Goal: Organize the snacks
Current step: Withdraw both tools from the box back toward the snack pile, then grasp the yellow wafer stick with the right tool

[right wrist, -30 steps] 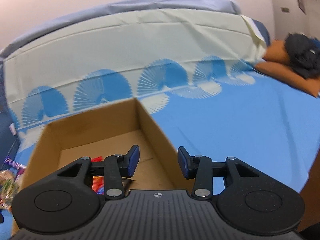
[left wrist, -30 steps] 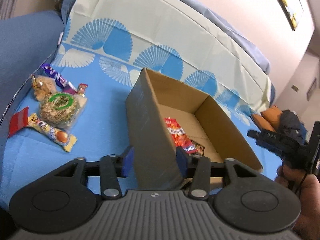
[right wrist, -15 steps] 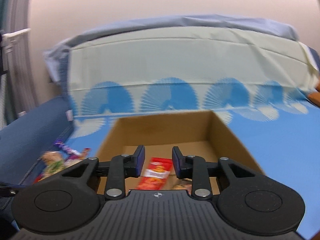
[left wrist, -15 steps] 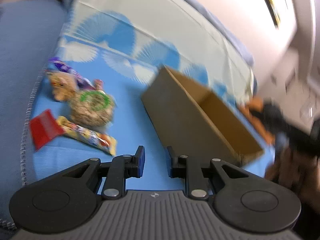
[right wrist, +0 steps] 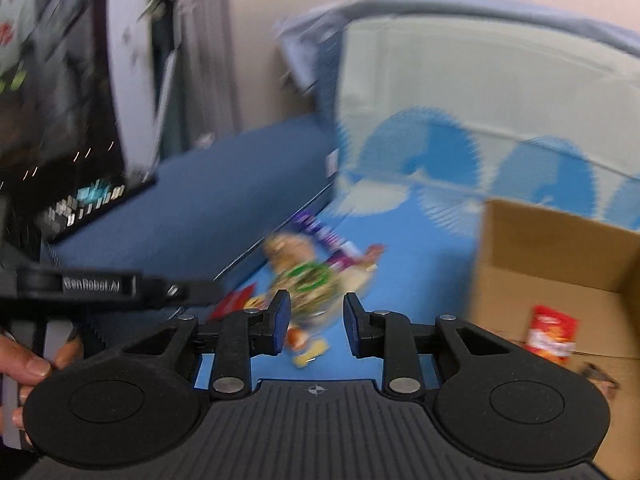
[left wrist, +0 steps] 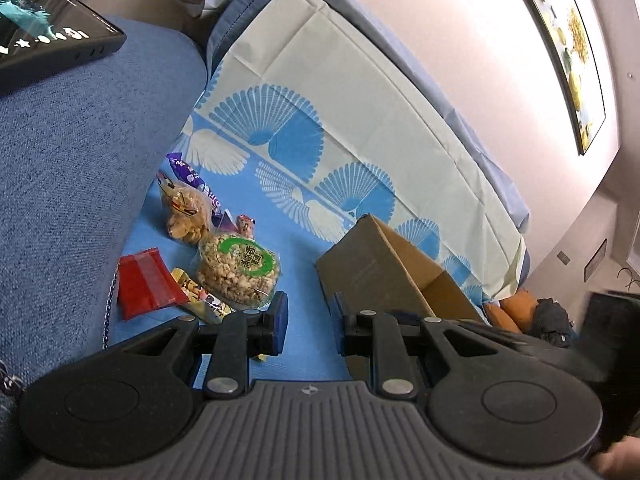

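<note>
In the left wrist view, the left gripper [left wrist: 308,324] is seen nearest, its jaws parted by a moderate gap with nothing held between them; only bare blue sheet [left wrist: 304,344] is framed there. Just left of its left fingertip, a yellow snack bar [left wrist: 202,300] is laid on the sheet, with a red packet [left wrist: 146,284] beside it against the edge of the blue cushion [left wrist: 80,168]. Slightly farther, a round bag of puffed snacks [left wrist: 238,268] with a green label is found, and beyond it a clear bag of nuts [left wrist: 186,212] and a purple wrapper [left wrist: 192,178], all crowded along the cushion edge. A phone [left wrist: 48,32] is rested on top of the cushion at far left. To the right, the cardboard box [left wrist: 376,272] is set with its near corner just past the right fingertip; a strip of open sheet is left between the snack pile and the box wall. The folded, fan-patterned sheet [left wrist: 340,100] is raised behind as the far boundary.

In the right wrist view, heavily blurred, the right gripper [right wrist: 314,324] is held with its jaws moderately apart and empty, above the sheet near the same snack pile [right wrist: 308,280]. The box is seen at right, open-topped, with an orange-red packet [right wrist: 552,336] lying inside on its floor. The person's left hand [right wrist: 28,364] is visible at the near left edge.
</note>
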`<state>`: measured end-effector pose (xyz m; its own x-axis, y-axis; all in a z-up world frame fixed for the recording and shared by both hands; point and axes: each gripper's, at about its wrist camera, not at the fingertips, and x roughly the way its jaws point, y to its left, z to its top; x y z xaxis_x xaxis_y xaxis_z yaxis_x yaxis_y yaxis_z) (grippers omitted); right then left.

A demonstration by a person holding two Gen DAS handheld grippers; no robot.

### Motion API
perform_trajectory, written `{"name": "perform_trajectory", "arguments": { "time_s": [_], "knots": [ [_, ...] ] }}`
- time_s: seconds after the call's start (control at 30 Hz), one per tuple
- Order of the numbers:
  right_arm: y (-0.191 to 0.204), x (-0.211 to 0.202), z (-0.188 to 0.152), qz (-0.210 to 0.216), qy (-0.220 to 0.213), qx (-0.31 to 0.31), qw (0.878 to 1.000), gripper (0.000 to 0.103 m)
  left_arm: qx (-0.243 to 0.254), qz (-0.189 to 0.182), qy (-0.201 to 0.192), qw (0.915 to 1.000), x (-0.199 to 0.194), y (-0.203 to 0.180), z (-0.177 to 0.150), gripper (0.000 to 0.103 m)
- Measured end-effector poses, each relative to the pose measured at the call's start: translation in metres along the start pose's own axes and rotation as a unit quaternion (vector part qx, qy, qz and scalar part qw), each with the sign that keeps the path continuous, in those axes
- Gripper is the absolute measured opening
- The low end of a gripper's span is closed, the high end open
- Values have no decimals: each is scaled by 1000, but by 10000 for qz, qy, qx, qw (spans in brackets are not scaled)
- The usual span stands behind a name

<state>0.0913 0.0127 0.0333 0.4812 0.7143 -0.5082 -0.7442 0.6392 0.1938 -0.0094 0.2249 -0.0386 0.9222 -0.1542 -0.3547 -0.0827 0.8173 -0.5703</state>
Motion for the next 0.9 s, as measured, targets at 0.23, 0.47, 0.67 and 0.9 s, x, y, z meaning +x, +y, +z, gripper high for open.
{"name": "perform_trajectory", "arguments": {
  "time_s": [0.23, 0.47, 0.67, 0.9],
  "knots": [
    [19, 91, -10, -174, 726, -164, 9971, 66, 38, -7, 30, 10000, -1, -1, -2, 24],
    [36, 131, -21, 27, 1324, -760, 9883, 52, 70, -15, 30, 10000, -1, -1, -4, 26],
    [34, 107, -21, 274, 1482, -643, 9865, 15, 59, -38, 29, 10000, -2, -1, -4, 26],
    [34, 51, -23, -169, 1729, -843, 9812, 9, -1, -45, 95, 9999, -4, -1, -4, 26]
  ]
}}
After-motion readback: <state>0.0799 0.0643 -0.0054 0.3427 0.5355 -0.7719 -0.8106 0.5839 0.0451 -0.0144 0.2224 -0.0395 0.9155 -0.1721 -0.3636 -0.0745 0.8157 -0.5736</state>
